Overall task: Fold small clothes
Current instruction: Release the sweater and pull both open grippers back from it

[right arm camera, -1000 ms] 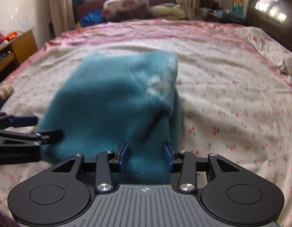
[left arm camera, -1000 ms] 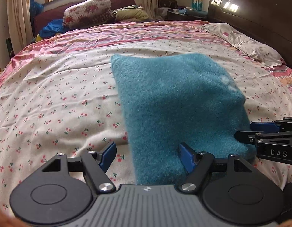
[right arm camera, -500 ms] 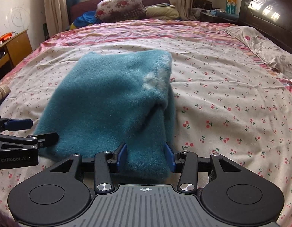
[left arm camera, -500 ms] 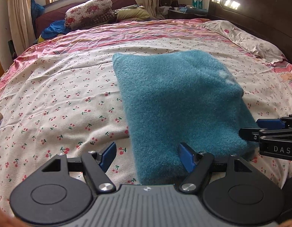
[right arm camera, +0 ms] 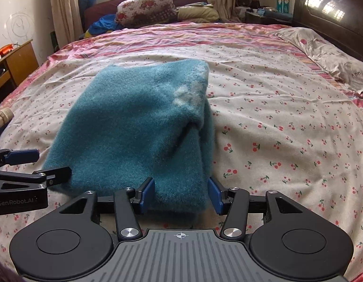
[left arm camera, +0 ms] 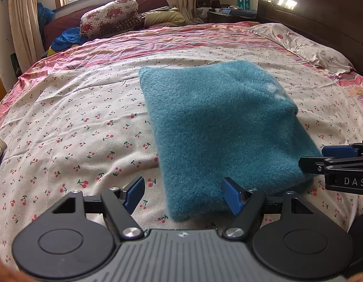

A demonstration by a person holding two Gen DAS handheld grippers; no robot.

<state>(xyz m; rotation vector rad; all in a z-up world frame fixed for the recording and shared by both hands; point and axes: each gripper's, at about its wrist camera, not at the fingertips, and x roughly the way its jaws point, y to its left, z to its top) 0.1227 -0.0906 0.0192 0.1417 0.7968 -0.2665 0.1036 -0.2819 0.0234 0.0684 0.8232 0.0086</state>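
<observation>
Cherry-print bed sheet (left arm camera: pixel 82 122) with a fuzzy blue cloth (left arm camera: pixel 219 127) on it.
Left gripper (left arm camera: pixel 183 193) is wide at the cloth's near corner; right gripper (right arm camera: pixel 181 196) is apart around its near edge.

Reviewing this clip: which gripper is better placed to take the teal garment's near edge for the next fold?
Probably the right gripper: its open fingers straddle the teal garment's near edge. The left gripper, also open, spans only the garment's left corner and mostly bedsheet.
</observation>
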